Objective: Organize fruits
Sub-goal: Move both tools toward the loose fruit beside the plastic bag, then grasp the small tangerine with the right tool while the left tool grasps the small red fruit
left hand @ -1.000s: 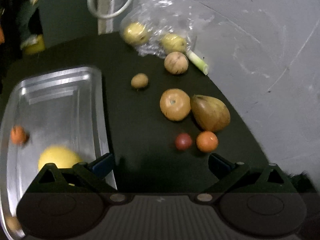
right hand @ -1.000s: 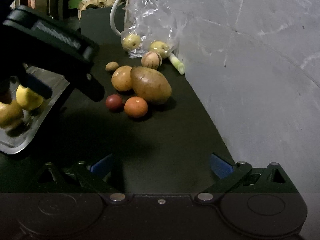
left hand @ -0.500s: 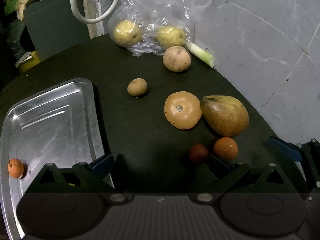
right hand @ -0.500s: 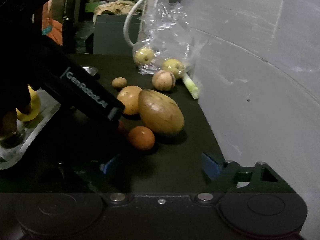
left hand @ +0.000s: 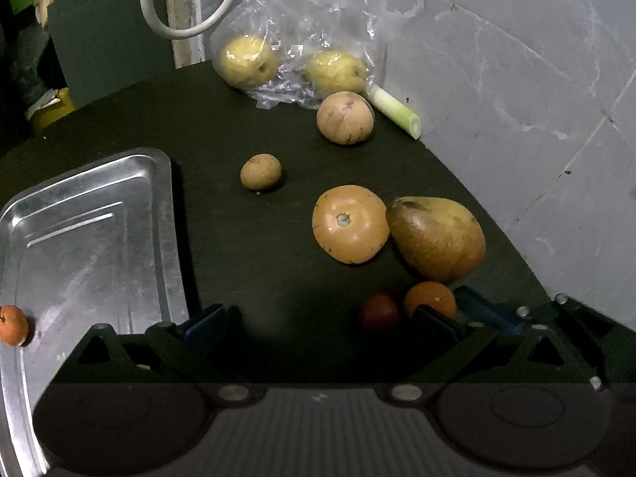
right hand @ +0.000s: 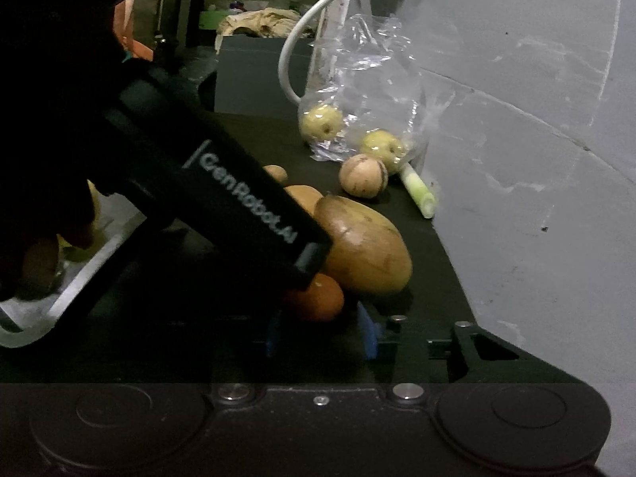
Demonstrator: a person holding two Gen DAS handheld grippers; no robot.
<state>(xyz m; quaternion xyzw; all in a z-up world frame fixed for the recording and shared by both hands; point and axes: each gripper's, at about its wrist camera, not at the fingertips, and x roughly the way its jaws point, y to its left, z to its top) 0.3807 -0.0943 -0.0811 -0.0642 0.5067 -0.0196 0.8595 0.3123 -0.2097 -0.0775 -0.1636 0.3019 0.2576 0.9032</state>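
Note:
On the dark table lie a small orange (left hand: pixel 429 300) (right hand: pixel 318 298), a small red fruit (left hand: pixel 379 312), a brown pear (left hand: pixel 437 238) (right hand: pixel 365 250), an orange persimmon (left hand: pixel 349 223), a small brown fruit (left hand: pixel 260 171) and a tan round fruit (left hand: pixel 345 117). My right gripper (right hand: pixel 321 336) has its blue pads (right hand: pixel 367 334) drawn in on either side of the small orange. My left gripper (left hand: pixel 322 324) hangs open over bare table beside the red fruit; its black body (right hand: pixel 238 206) hides that fruit in the right wrist view. The metal tray (left hand: pixel 99 238) holds a tiny orange fruit (left hand: pixel 12 330).
A clear plastic bag (left hand: pixel 302 39) with two yellow apples (left hand: pixel 248 59) stands at the back by a white cable (left hand: pixel 159 20). A leek stalk (left hand: pixel 393 111) lies against the grey wall (left hand: pixel 516 99), which bounds the table on the right.
My right gripper moved forward to the small orange and its jaws narrowed around it. The left gripper drifted right and forward, away from the tray.

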